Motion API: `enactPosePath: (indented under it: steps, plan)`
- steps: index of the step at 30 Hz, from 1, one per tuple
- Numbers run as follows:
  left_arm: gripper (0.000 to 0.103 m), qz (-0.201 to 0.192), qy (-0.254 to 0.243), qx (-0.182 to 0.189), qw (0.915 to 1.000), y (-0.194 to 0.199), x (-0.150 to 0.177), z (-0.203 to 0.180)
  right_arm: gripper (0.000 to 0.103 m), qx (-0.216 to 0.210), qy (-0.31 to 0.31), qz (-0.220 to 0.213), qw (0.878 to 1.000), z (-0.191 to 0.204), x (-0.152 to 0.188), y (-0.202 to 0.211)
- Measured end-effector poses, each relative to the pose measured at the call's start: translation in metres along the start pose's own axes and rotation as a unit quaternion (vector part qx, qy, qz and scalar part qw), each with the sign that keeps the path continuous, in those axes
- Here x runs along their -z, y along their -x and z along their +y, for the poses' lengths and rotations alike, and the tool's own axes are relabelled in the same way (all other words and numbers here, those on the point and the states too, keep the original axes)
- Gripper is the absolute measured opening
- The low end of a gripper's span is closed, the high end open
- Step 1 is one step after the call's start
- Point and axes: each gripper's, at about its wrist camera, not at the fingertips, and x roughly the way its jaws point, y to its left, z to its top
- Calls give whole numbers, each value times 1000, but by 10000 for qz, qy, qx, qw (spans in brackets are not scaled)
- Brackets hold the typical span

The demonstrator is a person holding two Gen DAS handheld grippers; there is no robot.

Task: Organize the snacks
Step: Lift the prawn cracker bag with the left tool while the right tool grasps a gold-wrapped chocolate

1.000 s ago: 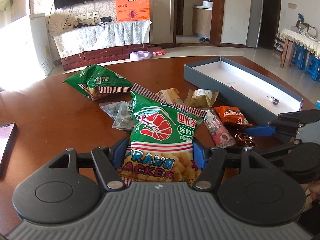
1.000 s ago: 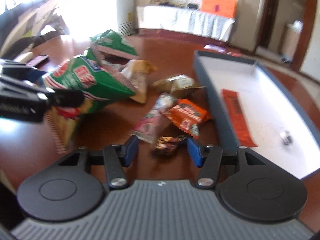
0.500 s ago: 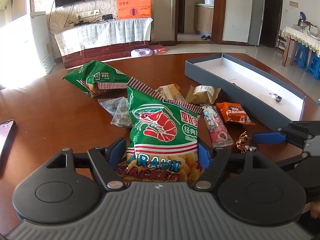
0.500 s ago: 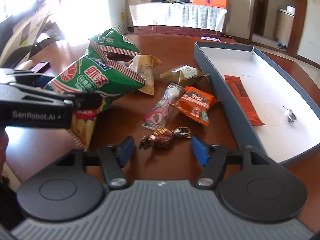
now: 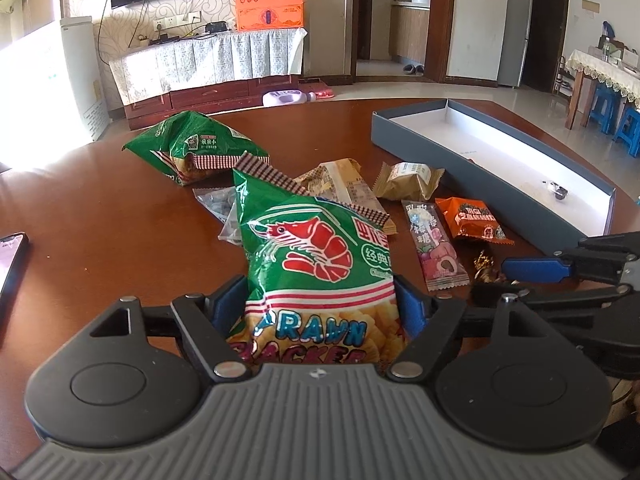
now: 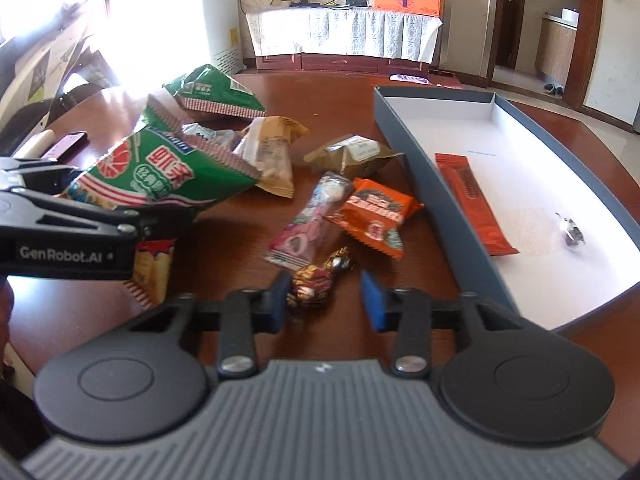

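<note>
My left gripper (image 5: 320, 308) is shut on a green prawn cracker bag (image 5: 316, 264) and holds it above the brown table; the bag also shows in the right wrist view (image 6: 160, 184). My right gripper (image 6: 326, 300) is open, low over the table, with a foil-wrapped candy (image 6: 316, 280) between its fingers, close to the left finger. A grey box (image 6: 420, 168) with a white inside lies on the right. It holds an orange bar (image 6: 472, 204) and a small wrapped candy (image 6: 572, 232).
On the table lie a second green bag (image 6: 212, 92), a pink sweet pack (image 6: 312, 220), an orange packet (image 6: 376, 220), two tan packets (image 6: 352, 156), and a clear bag (image 5: 224, 208). A phone (image 5: 10, 256) lies at the left.
My right gripper has moved forward so the foil candy now sits between its fingers. My left gripper has kept hold of the cracker bag, which shifted slightly.
</note>
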Motion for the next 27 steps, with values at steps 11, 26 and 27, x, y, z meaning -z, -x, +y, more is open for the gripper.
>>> enactPosePath:
  steps: [11,26,27]
  plan:
    - [87,231,-234,-132,9994,-12,7,-10,30,-20,152,-93,9998,-4,5,3]
    - [76,221,-32,-19,9997,-20,8,-5,27,133,441,-62,9989,2,6,6]
    - [75,172,-92,-32,9998,-18,8,-7,25,113,426,-61,9990,2,6,6]
